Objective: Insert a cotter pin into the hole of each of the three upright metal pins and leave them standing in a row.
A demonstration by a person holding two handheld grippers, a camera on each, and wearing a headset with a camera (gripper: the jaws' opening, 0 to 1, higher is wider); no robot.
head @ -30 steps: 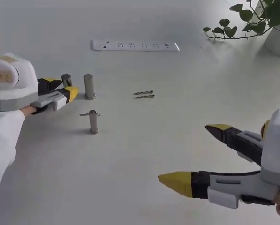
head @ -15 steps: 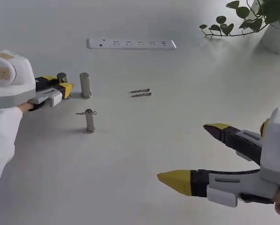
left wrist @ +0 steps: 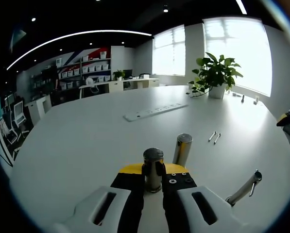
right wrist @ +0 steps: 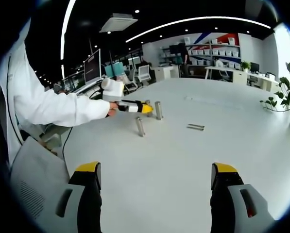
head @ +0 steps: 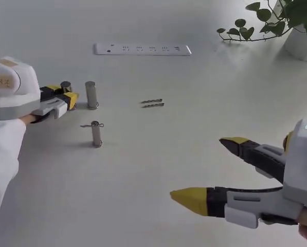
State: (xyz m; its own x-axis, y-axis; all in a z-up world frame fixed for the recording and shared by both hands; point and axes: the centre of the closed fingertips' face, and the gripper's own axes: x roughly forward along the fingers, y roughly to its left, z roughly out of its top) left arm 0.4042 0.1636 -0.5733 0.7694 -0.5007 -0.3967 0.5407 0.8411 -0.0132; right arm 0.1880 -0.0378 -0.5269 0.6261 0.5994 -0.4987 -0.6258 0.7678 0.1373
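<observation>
- I can read no brand or writing anywhere: a tan sticker [head: 0, 82] on the housing of the left gripper [head: 66, 98] carries print too blurred to make out, and the power strip [head: 142, 49] beyond the pins shows sockets but no legible marks.
- One container is in sight, a white pot [head: 303, 45] at the far right of the table [head: 143, 175], holding a leafy plant [head: 276, 20] whose stems trail over the tabletop.
- My left gripper's jaws are clamped on the end pin [left wrist: 153, 167], which stands upright between the two yellow-tipped fingers [left wrist: 130, 170] with its cap rising above them.
- The next pin [left wrist: 182, 148] stands upright just beyond the left fingertips and to their right, apart from the end pin, with no cotter in it.
- The front pin [head: 96, 135] stands nearer to me than that pair, off to the right of the left fingers, and a fitted cotter [head: 89, 125] passes through it near the top.
- Two loose cotters [head: 152, 103] lie side by side flat on the table, well ahead of the left fingers and past the next pin.
- My right gripper [head: 204, 170] has its jaws spread wide with nothing between them, over bare table, well apart from every pin; in its own view [right wrist: 155, 174] the pins and cotters sit far ahead of the fingertips.
</observation>
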